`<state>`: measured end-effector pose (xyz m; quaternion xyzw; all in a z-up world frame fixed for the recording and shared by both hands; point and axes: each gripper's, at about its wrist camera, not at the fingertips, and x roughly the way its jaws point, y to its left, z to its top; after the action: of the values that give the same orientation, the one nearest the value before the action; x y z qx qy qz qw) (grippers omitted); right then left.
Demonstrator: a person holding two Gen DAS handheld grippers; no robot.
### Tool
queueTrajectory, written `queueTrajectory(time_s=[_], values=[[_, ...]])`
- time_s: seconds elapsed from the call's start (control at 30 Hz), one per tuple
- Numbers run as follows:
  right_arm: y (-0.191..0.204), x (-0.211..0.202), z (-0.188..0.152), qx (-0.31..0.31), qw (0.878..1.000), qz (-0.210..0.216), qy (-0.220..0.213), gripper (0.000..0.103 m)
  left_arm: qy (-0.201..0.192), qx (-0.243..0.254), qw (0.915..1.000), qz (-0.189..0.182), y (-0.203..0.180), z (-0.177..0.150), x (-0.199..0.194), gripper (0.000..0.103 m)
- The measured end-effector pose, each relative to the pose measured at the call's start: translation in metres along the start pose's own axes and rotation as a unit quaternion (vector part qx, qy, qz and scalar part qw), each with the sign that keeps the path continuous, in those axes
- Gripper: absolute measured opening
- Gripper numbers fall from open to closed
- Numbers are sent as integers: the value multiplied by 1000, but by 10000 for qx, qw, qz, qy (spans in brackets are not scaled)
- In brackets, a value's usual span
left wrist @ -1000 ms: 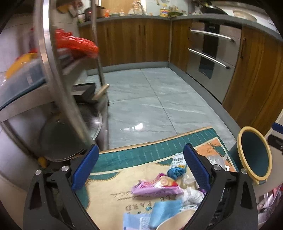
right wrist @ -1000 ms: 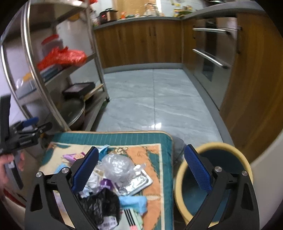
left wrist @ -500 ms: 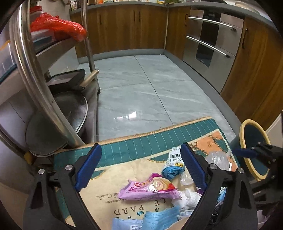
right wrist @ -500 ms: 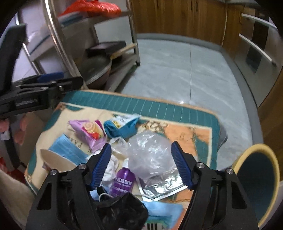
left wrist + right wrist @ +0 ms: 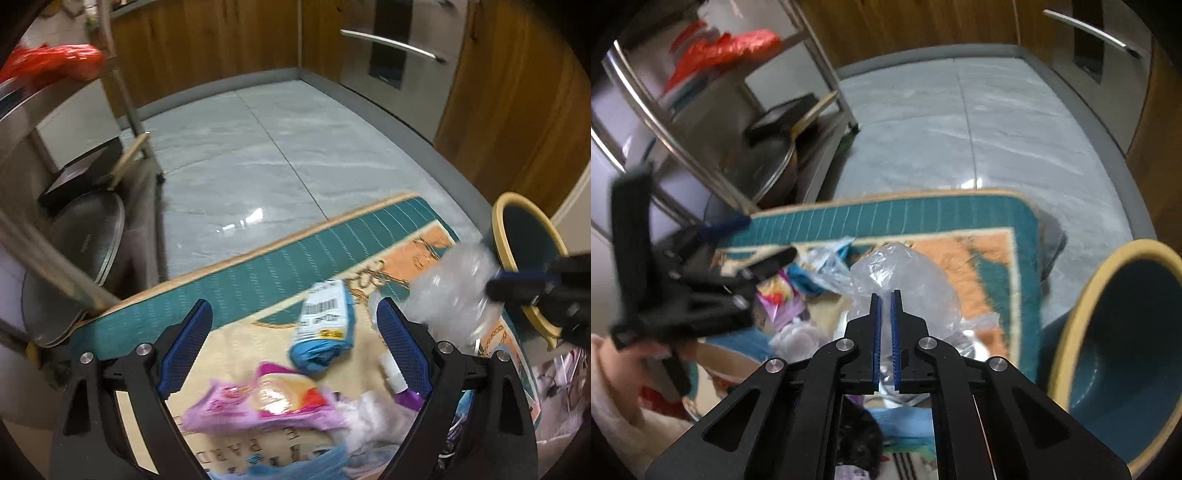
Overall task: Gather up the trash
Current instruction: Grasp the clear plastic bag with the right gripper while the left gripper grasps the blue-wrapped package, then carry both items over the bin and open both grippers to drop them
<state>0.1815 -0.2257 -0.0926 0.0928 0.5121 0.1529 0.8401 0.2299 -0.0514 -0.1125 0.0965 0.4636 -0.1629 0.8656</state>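
Note:
Trash lies in a heap on a teal-bordered mat. My left gripper hangs open just above it, with a blue bag roll with a barcode label and a pink snack wrapper below its fingers, nothing touched. My right gripper has its jaws closing to a narrow slit, and the pads pinch a crumpled clear plastic bag. In the left wrist view that bag hangs from the right gripper beside the teal bin with a yellow rim. The bin stands off the mat's right edge.
A metal rack with pans and a red bag stands left of the mat. Wooden cabinets and an oven front line the grey tile floor. A purple bottle, white tissue and a black bag lie in the heap.
Both grippers have sunk closer to the mat. The right gripper went from wide open to shut on the clear plastic bag. The left gripper stayed open.

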Motion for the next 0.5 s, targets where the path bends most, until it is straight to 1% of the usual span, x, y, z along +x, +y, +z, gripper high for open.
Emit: queueTrajectory(time_s=[0.1, 0.13, 0.17, 0.23, 0.27, 0.33, 0.37, 0.4, 0.43, 0.5], values=[[-9, -15, 3, -25, 9997, -190, -147, 6, 194, 104, 9998, -28, -11, 1, 13, 81], [-12, -16, 4, -15, 9996, -241, -177, 6, 285, 180, 9994, 10, -15, 0, 18, 78], [-15, -20, 4, 11, 9992, -333, -217, 6, 328, 225, 9992, 26, -17, -1, 20, 77], [-22, -25, 5, 56, 9987, -413, -301, 6, 428, 307, 9986, 14, -23, -3, 25, 67], [-24, -27, 4, 90, 9986, -407, -324, 6, 516, 363, 9980, 22, -26, -4, 29, 64], [-28, -30, 4, 129, 9984, -404, -380, 6, 674, 462, 9967, 33, -30, -8, 35, 49], [-28, -31, 4, 117, 9983, -407, -397, 6, 782, 515, 9956, 70, -33, -10, 39, 47], [-29, -32, 3, 103, 9983, -403, -409, 6, 795, 564, 9951, 174, -34, -12, 39, 45], [-28, -34, 2, 69, 9983, -394, -422, 6, 792, 592, 9948, 234, -36, -13, 39, 40], [-26, -39, -1, -30, 9982, -407, -443, 6, 782, 526, 9953, 210, -37, -12, 37, 38]])
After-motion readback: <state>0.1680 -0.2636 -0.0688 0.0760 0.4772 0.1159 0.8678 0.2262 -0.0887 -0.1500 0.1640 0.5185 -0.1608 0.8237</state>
